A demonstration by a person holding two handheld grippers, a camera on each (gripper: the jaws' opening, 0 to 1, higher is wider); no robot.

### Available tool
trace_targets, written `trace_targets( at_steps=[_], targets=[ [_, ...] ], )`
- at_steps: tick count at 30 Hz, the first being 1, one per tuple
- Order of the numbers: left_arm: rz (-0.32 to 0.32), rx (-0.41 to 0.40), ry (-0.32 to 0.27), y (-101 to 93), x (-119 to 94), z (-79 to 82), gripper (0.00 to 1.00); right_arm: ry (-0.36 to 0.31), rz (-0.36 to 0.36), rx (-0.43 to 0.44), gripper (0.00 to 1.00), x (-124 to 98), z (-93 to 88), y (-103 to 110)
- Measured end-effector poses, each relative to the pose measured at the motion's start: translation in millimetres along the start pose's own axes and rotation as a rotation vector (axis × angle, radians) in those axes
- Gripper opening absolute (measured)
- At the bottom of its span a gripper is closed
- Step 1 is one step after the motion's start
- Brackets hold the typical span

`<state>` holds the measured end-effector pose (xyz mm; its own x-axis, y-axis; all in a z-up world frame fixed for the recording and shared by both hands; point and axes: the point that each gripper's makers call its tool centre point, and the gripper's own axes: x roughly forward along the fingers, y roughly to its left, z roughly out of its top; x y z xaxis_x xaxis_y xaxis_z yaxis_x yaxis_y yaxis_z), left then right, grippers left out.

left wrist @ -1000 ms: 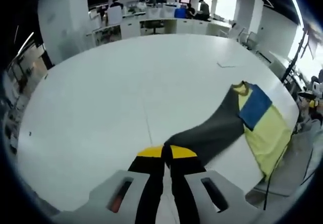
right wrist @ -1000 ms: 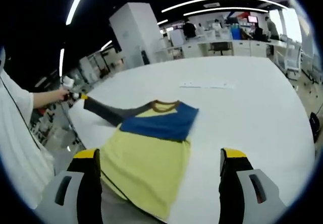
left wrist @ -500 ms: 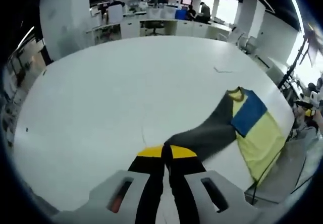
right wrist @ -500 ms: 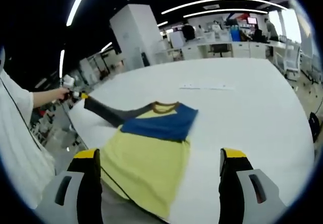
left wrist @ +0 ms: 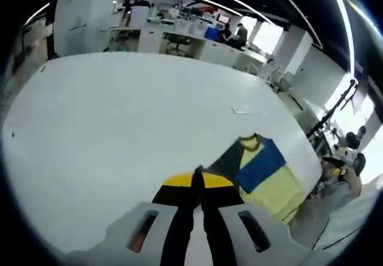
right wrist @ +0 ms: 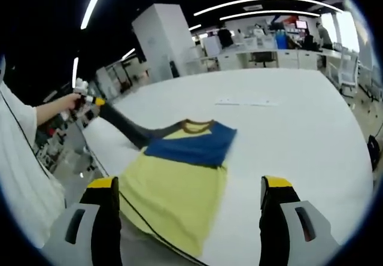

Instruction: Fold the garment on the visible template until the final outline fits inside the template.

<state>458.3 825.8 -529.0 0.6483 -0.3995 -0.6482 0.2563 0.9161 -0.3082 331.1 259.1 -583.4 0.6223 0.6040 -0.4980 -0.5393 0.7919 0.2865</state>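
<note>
The garment (right wrist: 179,176) lies at the near edge of the white table (right wrist: 299,128): yellow body, blue chest band (right wrist: 191,146), brown collar, dark grey sleeve (right wrist: 128,128). My left gripper (left wrist: 197,179) is shut on the end of that sleeve, which runs from its jaws to the garment (left wrist: 266,173). From the right gripper view, the left gripper (right wrist: 90,100) sits in a person's hand at the left, holding the sleeve raised off the table. My right gripper (right wrist: 190,183) hovers over the yellow hem, open, with nothing between its fingers.
A thin white strip of paper (right wrist: 246,102) lies on the table beyond the garment. A dark cord (right wrist: 152,230) crosses the hem at the table edge. A person in white (right wrist: 24,176) stands at the left. Desks and people (left wrist: 179,29) fill the far room.
The left gripper has lifted and carried the sleeve end up and away, drawing the sleeve taut, and its view has swung. The right gripper has stayed put and open.
</note>
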Motion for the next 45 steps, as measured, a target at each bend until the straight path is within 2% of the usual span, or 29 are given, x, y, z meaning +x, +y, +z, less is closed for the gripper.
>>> trace_targets(
  at_steps=[9, 10, 11, 16, 28, 38, 45],
  targets=[
    [-0.117, 0.033, -0.048, -70.2, 0.3, 35.2, 0.00, -0.016, -0.012, 0.005, 0.97, -7.6, 1.6, -4.7],
    [-0.122, 0.035, -0.048, -72.9, 0.5, 35.6, 0.00, -0.016, -0.012, 0.005, 0.97, -7.6, 1.5, -4.6],
    [-0.146, 0.044, -0.052, -86.0, 1.0, 38.6, 0.00, -0.014, -0.010, 0.006, 0.97, -7.7, 0.3, -3.8],
    [-0.206, 0.046, -0.063, -118.1, 4.3, 44.5, 0.00, -0.007, -0.006, 0.004, 0.97, -9.3, -2.8, -1.3],
    [-0.294, 0.045, -0.069, -163.8, 16.3, 50.4, 0.00, -0.015, -0.014, 0.009, 0.97, -19.0, -7.2, -1.6],
    [-0.355, 0.087, -0.066, -209.8, 21.7, 54.6, 0.00, -0.026, -0.030, 0.023, 0.97, -30.3, -12.5, -5.1],
    [-0.388, 0.099, -0.060, -230.9, 26.1, 56.3, 0.00, -0.026, -0.030, 0.026, 0.97, -32.5, -15.0, -3.8]
  ],
)
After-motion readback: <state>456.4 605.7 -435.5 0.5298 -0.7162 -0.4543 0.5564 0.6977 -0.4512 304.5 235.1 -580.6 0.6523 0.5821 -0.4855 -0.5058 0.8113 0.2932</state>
